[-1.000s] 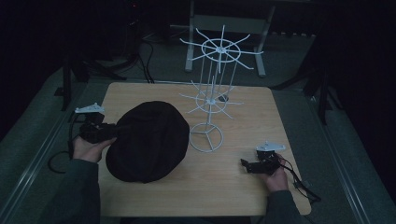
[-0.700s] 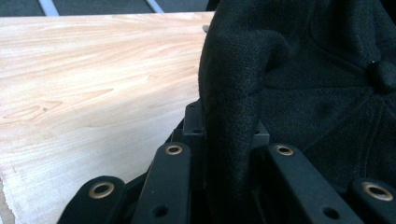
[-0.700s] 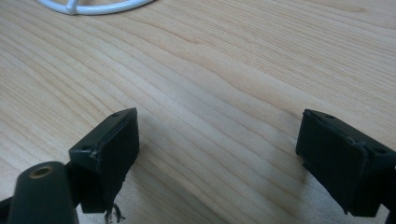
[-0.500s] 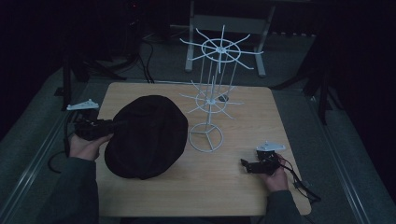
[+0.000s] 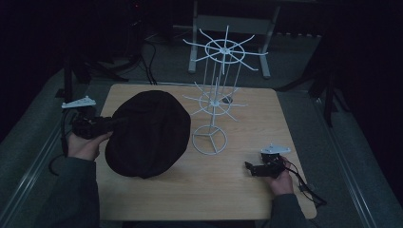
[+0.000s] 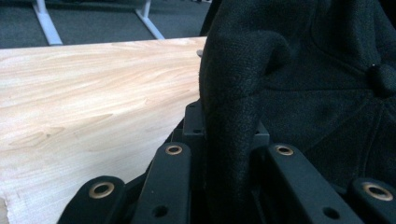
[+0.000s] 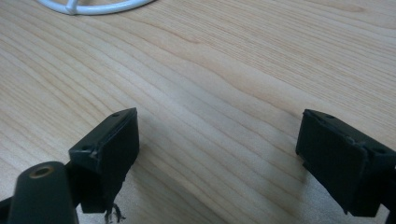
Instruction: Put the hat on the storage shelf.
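Observation:
A black cap (image 5: 149,133) lies over the left half of the wooden table (image 5: 247,190), its left edge lifted. My left gripper (image 5: 114,123) is shut on that edge; in the left gripper view the cap's fabric (image 6: 233,107) is pinched between the two black jaws. A white wire hat stand (image 5: 211,107) with two tiers of spokes stands at the table's middle, its ring base (image 5: 209,140) just right of the cap. My right gripper (image 5: 249,167) rests low over the front right of the table, open with nothing between its pads (image 7: 116,144).
A metal frame (image 5: 228,28) stands on the floor behind the table. Cables (image 5: 304,183) trail from the right gripper over the table's right edge. Bare wood (image 7: 224,84) lies under the right gripper, with the stand's ring base (image 7: 93,7) a little ahead of it.
My left gripper has pulled back to the left and risen slightly with the cap's edge, dragging the cap a little leftward. The right gripper has stayed still.

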A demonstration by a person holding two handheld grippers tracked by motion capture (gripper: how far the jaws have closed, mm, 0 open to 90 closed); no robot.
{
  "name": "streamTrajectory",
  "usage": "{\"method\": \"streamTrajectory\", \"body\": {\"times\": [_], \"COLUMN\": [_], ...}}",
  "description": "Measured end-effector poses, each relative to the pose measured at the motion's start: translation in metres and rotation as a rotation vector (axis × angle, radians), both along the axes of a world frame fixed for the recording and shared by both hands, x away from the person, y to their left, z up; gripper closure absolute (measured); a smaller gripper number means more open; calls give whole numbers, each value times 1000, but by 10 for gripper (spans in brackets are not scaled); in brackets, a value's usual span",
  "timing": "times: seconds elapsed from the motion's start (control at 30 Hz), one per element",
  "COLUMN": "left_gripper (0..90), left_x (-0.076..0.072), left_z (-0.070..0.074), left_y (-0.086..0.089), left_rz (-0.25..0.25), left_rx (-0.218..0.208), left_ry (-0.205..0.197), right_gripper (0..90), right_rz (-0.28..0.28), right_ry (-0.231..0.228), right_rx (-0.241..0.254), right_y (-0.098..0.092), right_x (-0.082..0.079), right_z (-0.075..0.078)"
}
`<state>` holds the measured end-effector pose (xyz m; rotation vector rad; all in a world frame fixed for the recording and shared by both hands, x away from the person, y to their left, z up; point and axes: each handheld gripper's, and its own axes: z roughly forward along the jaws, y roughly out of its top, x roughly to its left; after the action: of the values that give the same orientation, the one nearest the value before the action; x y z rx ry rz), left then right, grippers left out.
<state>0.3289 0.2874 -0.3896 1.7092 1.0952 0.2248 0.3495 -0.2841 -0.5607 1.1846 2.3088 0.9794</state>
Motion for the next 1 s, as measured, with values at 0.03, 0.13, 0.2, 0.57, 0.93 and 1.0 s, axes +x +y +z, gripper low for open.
{"method": "streamTrajectory", "body": {"times": [0.03, 0.13, 0.2, 0.57, 0.93, 1.0], "left_gripper": [786, 787, 786, 786, 786, 785], "left_x": [0, 0, 1, 1, 3, 3], "left_z": [1, 1, 3, 11, 13, 14], "left_y": [0, 0, 1, 0, -1, -2], "left_rz": [-2, -2, -4, -12, -20, -27], "left_rx": [-4, -10, -24, -50, -78, -81], "left_ry": [-1, -3, -11, -33, -44, -48], "right_gripper": [132, 132, 132, 132, 132, 132], "right_rz": [1, 1, 1, 0, 0, 1], "right_ry": [1, 1, 1, 1, 1, 1], "right_rx": [-1, -1, -1, -1, -1, -1], "right_y": [0, 0, 0, 0, 0, 0], "right_x": [0, 0, 0, 0, 0, 0], "right_z": [0, 0, 0, 0, 0, 0]}}
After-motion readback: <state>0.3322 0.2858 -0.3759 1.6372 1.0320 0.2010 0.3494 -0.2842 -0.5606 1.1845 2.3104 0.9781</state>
